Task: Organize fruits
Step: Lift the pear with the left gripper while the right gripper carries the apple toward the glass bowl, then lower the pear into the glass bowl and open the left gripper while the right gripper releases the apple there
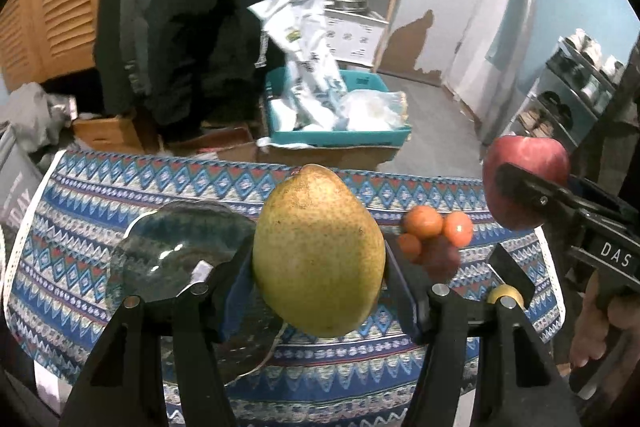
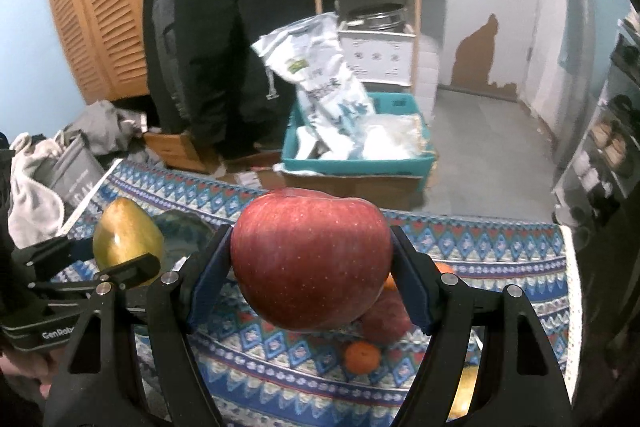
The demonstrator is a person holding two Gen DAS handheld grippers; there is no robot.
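We see the left gripper [image 1: 320, 267] pinching a pear [image 1: 318, 251] at frame centre, above the patterned cloth [image 1: 100, 187], w/ the dark bowl [image 1: 180, 247] at its left. Right gripper [image 2: 312, 267] clamps a red apple [image 2: 310, 259] mid-frame; small oranges [image 1: 424, 221] sit centre-right on the cloth.

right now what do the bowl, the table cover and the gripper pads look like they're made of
Bowl: likely glazed ceramic, mottled blue-green, glossy; bright highlights on its inside, though tinted glass is possible.
Table cover: woven fabric, matte, with banded diamond patterns and a pale stitched edge.
Pads on the right gripper: dark blue, dull, probably rubber or soft plastic; they press against the apple.
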